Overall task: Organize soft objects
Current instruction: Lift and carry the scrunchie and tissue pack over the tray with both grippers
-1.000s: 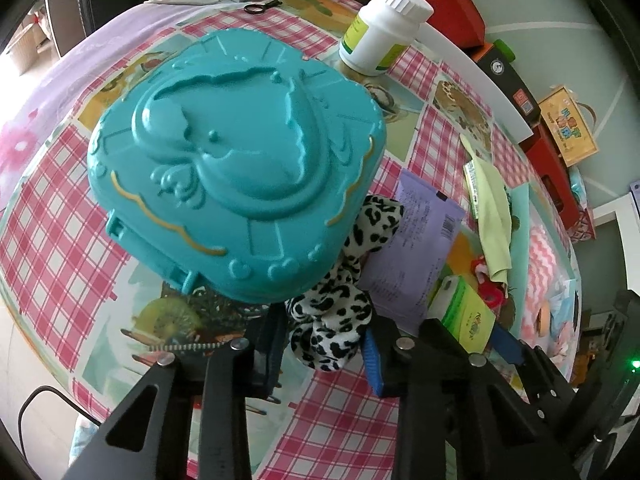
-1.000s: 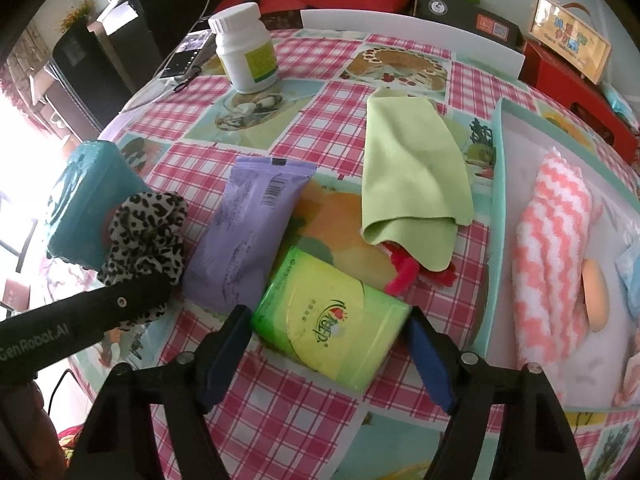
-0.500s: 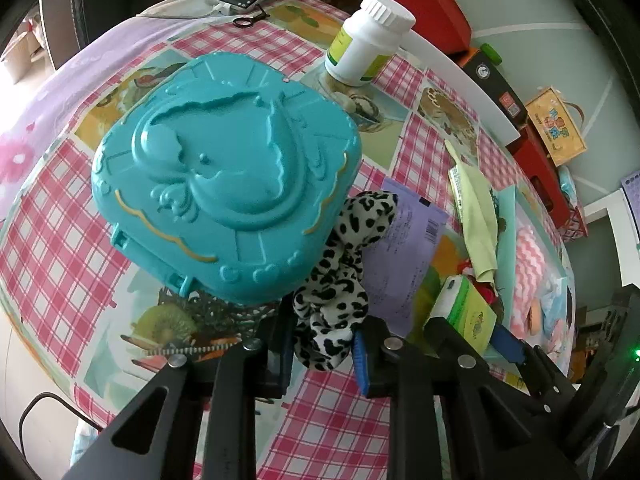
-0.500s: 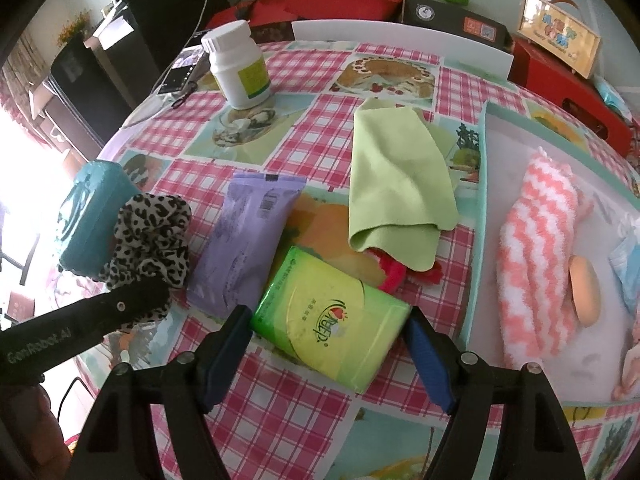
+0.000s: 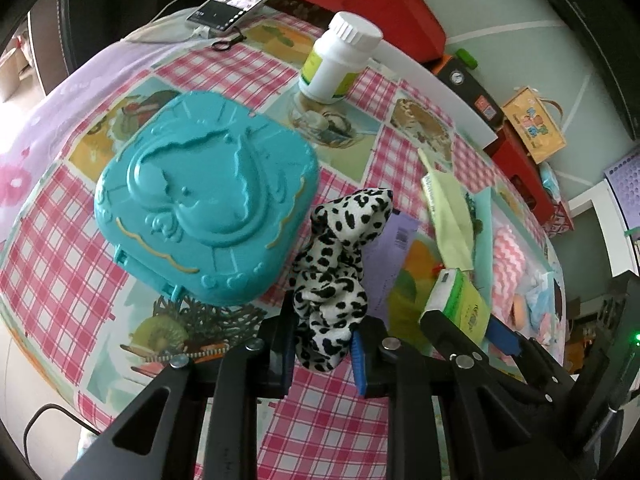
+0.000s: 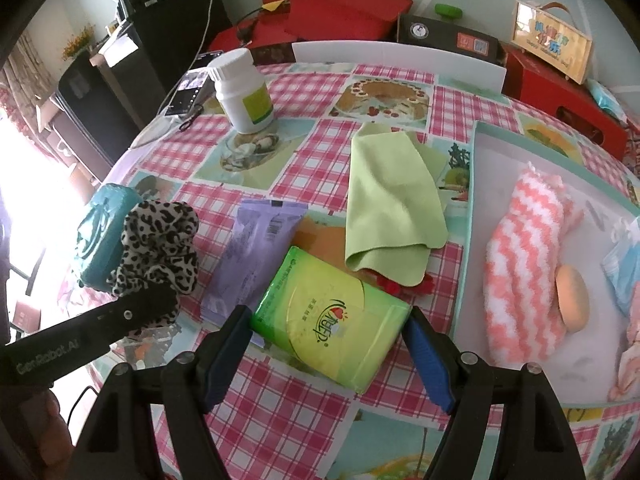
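My left gripper (image 5: 322,354) is shut on a leopard-print scrunchie (image 5: 340,276) and holds it above the table, beside a teal plastic case (image 5: 204,204). The scrunchie also shows in the right wrist view (image 6: 160,240). My right gripper (image 6: 328,354) is open with its fingers on either side of a green tissue pack (image 6: 332,316) lying on the checked tablecloth. A light green cloth (image 6: 392,204) lies beyond it over a red item (image 6: 390,284). A pale tray (image 6: 476,152) at the right holds a pink-and-white fuzzy sock (image 6: 524,260), an orange sponge (image 6: 572,296) and a blue mask (image 6: 624,272).
A purple wipes packet (image 6: 256,252) lies left of the tissue pack. A white pill bottle (image 6: 244,92) stands at the back, a phone (image 5: 236,4) near the far edge. Red boxes (image 6: 336,12) and a white board (image 6: 400,60) line the back.
My left gripper closed on the scrunchie and lifted it away from the teal case. My right gripper stayed open around the tissue pack and rose slightly.
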### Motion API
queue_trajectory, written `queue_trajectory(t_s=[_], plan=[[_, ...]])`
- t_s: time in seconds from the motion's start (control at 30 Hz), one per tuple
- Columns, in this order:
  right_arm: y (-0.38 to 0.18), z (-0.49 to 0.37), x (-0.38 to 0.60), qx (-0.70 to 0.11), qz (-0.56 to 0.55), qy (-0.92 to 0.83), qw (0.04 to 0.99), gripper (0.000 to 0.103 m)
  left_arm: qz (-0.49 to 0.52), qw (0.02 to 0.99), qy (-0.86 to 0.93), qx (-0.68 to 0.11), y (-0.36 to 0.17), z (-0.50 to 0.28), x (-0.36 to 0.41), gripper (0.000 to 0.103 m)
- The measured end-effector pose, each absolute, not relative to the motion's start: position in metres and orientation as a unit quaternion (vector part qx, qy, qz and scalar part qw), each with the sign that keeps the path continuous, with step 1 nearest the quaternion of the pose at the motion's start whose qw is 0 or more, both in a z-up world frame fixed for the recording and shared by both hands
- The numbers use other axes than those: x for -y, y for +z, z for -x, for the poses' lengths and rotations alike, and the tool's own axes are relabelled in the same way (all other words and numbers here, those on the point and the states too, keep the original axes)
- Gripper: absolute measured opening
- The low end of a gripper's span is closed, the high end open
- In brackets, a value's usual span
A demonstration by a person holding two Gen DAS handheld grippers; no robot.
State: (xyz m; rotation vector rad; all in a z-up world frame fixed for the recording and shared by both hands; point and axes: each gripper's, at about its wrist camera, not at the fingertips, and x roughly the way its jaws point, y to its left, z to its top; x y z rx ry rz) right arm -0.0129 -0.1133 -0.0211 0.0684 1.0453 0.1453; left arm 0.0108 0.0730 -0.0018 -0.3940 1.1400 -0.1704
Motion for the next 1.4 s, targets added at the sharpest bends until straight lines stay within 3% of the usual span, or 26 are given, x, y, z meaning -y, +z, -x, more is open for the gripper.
queue_trajectory(t_s=[0.6,1.4], plan=[[0.012,0.021,0.132,-0.453,-0.048,0.063,0.888,0.079,0.151,0.848,-0.079,-0.502,0.032,-0.012,-0.058,0.023],[0.051,0.034,0.264,-0.398,-0.134,-0.074,0.904,0.079,0.037,0.86,-0.154,-0.486,0.081,-0.041,0.075,0.024]])
